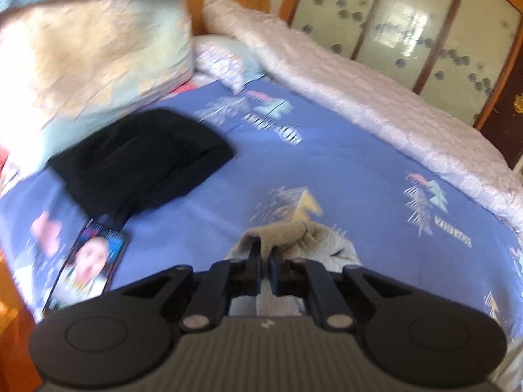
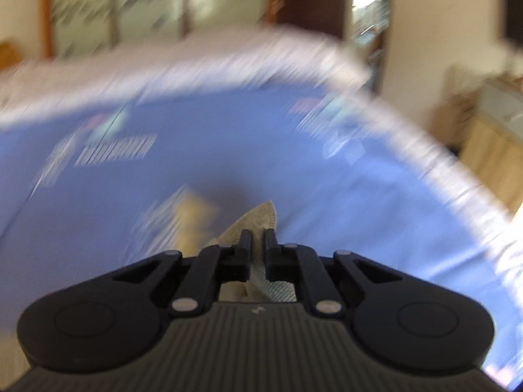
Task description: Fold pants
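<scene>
The pants are grey-beige fabric. In the left wrist view my left gripper [image 1: 265, 251] is shut on a bunched edge of the pants [image 1: 287, 233], held above the blue patterned bedsheet [image 1: 343, 170]. In the right wrist view my right gripper [image 2: 258, 236] is shut on another pointed corner of the pants [image 2: 261, 217], also above the sheet [image 2: 245, 150]. The rest of the pants hangs below the grippers, mostly hidden. The right view is motion-blurred.
A folded black garment [image 1: 140, 160] lies on the bed at left, a magazine [image 1: 88, 261] near it. Pillows [image 1: 91, 52] are stacked at the head. A white quilt [image 1: 376, 98] runs along the far side by a glass-panelled wardrobe [image 1: 408, 26].
</scene>
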A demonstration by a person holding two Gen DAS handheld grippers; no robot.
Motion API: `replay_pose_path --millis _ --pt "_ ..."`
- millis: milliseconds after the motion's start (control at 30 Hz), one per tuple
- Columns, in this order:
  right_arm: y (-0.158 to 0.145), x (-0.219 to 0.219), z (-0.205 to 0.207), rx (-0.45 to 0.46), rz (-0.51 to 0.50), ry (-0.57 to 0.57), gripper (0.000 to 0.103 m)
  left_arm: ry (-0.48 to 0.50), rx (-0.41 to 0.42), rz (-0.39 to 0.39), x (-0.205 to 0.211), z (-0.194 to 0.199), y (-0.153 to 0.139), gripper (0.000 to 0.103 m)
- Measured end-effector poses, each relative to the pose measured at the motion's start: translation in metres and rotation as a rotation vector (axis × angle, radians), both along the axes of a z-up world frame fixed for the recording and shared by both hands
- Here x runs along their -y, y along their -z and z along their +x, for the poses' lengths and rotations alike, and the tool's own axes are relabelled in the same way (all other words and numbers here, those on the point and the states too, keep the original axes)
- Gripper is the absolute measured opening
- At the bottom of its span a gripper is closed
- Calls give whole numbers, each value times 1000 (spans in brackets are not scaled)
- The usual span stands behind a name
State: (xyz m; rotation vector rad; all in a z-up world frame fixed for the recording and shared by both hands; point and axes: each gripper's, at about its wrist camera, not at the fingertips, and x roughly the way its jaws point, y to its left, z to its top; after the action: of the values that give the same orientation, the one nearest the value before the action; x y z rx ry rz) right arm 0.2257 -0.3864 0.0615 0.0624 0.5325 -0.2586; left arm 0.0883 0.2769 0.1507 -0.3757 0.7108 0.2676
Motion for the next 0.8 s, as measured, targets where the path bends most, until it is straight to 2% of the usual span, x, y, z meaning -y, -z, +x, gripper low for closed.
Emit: replay_pose_path --millis 100,200,267,300,333,367,400,433,500,600,667,800 --pt "-26 35 19 80 -9 124 10 21 22 39 12 41 -3 5" --pt "-35 60 30 127 -35 235 10 5 34 21 20 86 6 5" --pt "-29 76 44 110 6 277 10 -3 14 27 31 123 23 6" --pt "-21 81 53 86 29 295 12 0 -12 44 39 140 35 11" --pt "-10 82 65 55 46 306 19 18 -56 72 50 159 51 15" --pt "5 82 75 13 62 303 30 28 -113 109 61 176 69 28" --pt "17 77 84 -42 78 288 55 32 -188 152 72 191 89 33" --pt "32 74 89 -93 86 283 55 46 -245 180 80 200 103 32" --pt "49 70 80 -123 81 282 54 78 -297 187 87 196 117 31" --pt "53 76 50 -104 127 227 54 101 -227 183 78 157 100 34" --pt "51 85 23 -97 164 181 54 90 -186 178 65 123 84 43" --pt "51 103 -21 -120 301 82 56 81 -154 71 39 50 66 59"
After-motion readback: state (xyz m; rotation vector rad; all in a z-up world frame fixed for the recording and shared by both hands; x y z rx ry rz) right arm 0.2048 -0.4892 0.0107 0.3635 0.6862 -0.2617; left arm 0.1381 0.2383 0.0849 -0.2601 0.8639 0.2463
